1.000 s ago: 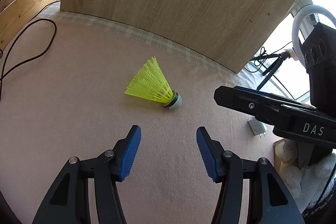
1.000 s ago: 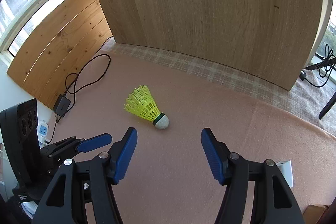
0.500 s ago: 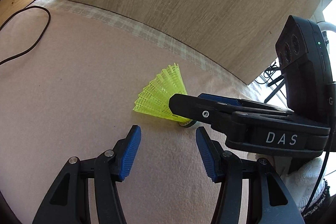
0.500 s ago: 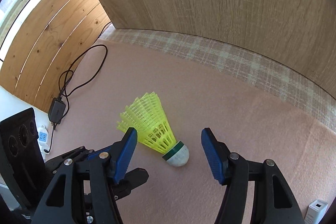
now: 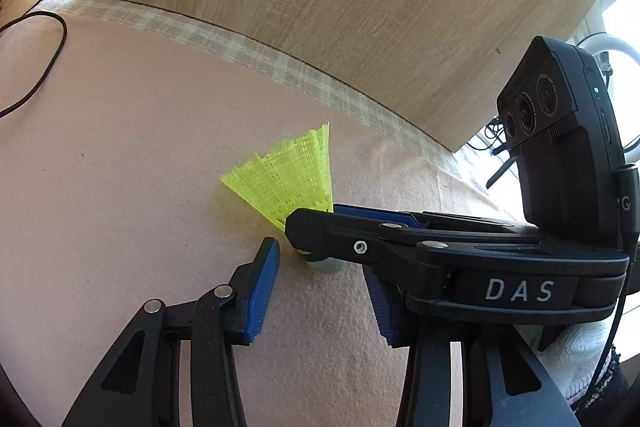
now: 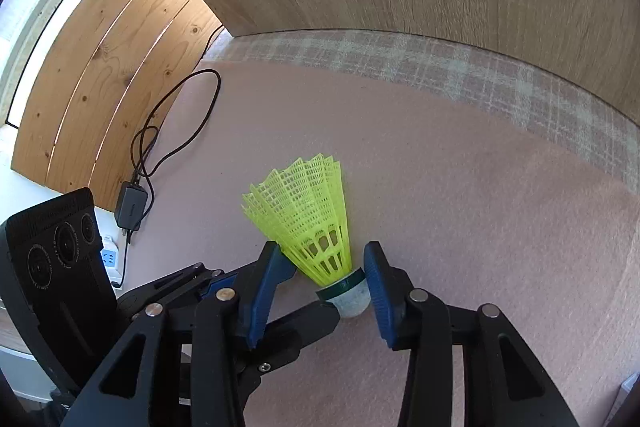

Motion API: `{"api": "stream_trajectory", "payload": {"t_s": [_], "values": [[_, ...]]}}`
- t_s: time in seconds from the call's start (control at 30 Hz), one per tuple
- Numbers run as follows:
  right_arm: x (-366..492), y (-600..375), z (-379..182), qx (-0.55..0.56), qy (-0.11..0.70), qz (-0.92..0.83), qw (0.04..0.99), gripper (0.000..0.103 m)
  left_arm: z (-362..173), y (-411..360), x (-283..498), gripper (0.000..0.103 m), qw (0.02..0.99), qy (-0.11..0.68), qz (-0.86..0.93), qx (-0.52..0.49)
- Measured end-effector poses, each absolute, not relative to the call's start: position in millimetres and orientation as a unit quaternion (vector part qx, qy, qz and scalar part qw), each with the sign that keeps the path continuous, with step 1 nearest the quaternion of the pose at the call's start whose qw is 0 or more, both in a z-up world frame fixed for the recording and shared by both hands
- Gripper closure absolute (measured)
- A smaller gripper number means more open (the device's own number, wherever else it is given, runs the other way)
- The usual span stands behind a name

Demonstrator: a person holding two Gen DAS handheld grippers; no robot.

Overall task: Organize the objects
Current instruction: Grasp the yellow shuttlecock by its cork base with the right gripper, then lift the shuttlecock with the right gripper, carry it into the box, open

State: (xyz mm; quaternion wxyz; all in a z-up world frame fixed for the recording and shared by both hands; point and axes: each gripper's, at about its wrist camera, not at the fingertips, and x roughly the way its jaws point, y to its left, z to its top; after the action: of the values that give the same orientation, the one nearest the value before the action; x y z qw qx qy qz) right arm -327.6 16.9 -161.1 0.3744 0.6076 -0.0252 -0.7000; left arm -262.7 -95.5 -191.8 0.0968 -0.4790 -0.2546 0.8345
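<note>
We bracket the neon-yellow plastic mesh shuttlecock [image 6: 308, 215] on pink felt cloth [image 6: 460, 187].
Right gripper [image 6: 326, 277] jaws half-open round its cork; left gripper [image 5: 320, 279] open, empty.

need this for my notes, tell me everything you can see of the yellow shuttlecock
The shuttlecock has a neon-yellow plastic mesh skirt, a dark green band and a rounded whitish cork-like tip. It lies on its side on the pink cloth, skirt pointing toward the wooden board, tip toward the cameras. The right gripper straddles its base, open, its right pad at or near the tip. The left gripper is open just beside it.
</note>
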Motion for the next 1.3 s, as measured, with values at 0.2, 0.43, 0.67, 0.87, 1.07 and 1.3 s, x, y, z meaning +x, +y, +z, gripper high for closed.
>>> {"api": "stream_trajectory", "payload": {"t_s": [0.2,0.43,0.67,0.87,1.07,1.3], "values": [[-317,36,-168,0.617,-0.058,-0.701,0.353,0.077,-188,-74,-251,0.061,0.128,-0.229,0.833,-0.488],[-297,62,-170,0.62,-0.08,-0.702,0.342,0.078,-188,-55,-223,0.062,0.149,-0.216,0.826,-0.499],[-242,91,-167,0.622,-0.058,-0.705,0.337,0.078,-190,-18,-162,0.062,0.187,-0.185,0.81,-0.525],[-177,132,-169,0.622,-0.091,-0.706,0.325,0.078,-189,20,-106,0.062,0.213,-0.15,0.802,-0.537],[-127,167,-170,0.626,-0.115,-0.711,0.298,0.078,-183,52,-63,0.062,0.228,-0.122,0.798,-0.544],[-104,190,-164,0.608,-0.118,-0.734,0.278,0.068,-181,56,-55,0.062,0.196,-0.096,0.814,-0.537]]}}
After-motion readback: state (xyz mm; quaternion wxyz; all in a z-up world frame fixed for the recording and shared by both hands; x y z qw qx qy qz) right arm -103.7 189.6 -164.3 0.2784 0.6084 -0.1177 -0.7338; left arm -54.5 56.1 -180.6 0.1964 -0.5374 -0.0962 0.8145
